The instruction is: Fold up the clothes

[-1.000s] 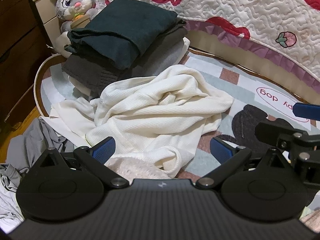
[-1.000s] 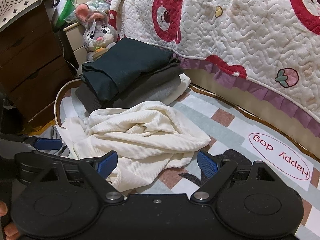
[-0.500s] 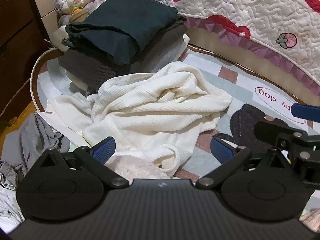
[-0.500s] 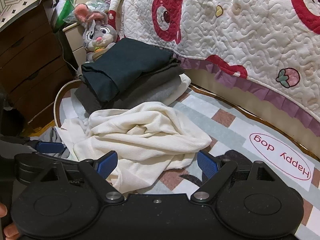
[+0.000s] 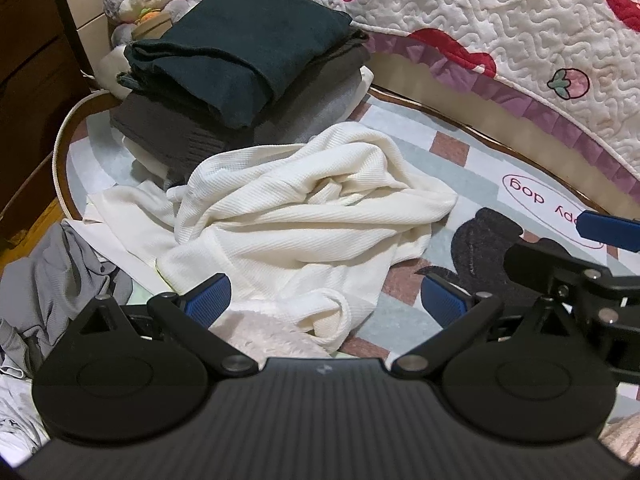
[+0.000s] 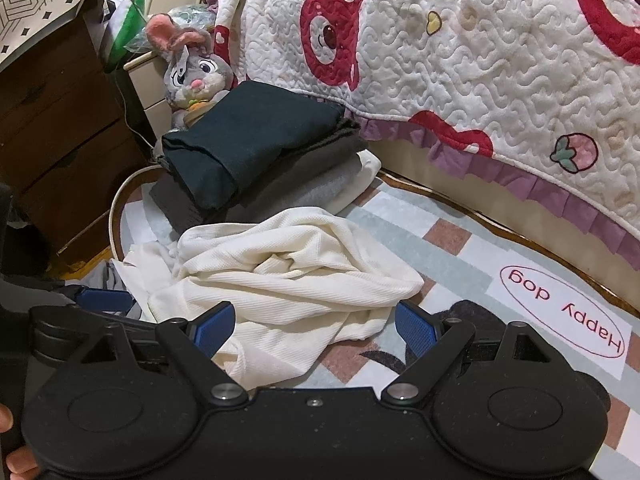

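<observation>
Bedroom floor beside a bed. A quilted white bedspread (image 6: 500,80) with red bear motifs and a purple ruffle hangs over the bed's side. Below it lies a short-pile checked rug (image 6: 448,236) in pale green, white and brown, printed "Happy dog". A dark wooden dresser (image 6: 60,128) stands at the far left, with a grey plush rabbit (image 6: 196,76) at the head of the rug.

Task item: a cream ribbed-knit garment (image 5: 304,224) lies crumpled in a loose heap on the rug, just in front of both tools and touching the foot of a folded stack (image 5: 240,80). The stack has a dark teal piece on top, charcoal and grey beneath, and a pale layer at the base; edges are squared and tidy. A grey garment (image 5: 52,276) lies rumpled off the rug's left edge, and a fleecy white item (image 5: 268,332) shows directly under the left tool.

Left tongs (image 5: 324,300): spread wide, nothing between the blue ribbed pads. Right tongs (image 6: 316,328): likewise spread, empty, poised over the heap's near edge.

Assessment: several pieces appear done; the cream garment is next and not yet gripped. The next move calls for locating a hem or shoulder seam in the bunched fabric, pinching one point with each tool, then lifting and spreading it flat. The soft, stretchy knit will likely sag and cling to itself; no seam is clearly identifiable in the heap.
</observation>
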Motion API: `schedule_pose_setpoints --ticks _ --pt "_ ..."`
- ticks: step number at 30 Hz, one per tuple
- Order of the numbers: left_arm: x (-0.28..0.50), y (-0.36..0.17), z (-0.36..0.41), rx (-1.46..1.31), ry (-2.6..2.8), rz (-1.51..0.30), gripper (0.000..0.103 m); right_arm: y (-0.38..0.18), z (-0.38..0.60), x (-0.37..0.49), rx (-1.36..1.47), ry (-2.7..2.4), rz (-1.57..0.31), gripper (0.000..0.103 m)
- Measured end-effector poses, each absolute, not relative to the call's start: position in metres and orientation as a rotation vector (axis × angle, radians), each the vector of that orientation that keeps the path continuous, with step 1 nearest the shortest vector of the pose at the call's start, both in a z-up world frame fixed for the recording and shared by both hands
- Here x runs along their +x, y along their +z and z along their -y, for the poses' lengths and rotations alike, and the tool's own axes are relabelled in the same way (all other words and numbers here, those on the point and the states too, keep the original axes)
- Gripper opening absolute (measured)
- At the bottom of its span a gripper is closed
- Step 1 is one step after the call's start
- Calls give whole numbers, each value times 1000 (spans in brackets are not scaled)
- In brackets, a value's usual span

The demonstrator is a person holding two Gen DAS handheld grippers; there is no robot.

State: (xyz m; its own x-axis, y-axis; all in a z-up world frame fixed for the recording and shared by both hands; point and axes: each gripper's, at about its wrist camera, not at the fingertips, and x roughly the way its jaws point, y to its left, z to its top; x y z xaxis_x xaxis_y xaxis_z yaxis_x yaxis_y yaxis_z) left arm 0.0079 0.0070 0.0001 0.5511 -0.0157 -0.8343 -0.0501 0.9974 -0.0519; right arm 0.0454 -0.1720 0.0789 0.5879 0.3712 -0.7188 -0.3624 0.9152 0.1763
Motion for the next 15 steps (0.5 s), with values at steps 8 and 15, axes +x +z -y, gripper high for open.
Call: schedule_pose_setpoints --ticks 8,15 --pt "8 -2 -6 -65 30 -990 103 79 171 45 -9 437 -841 90" --pt "9 -4 -4 -50 36 -993 103 77 172 45 -5 436 -856 90"
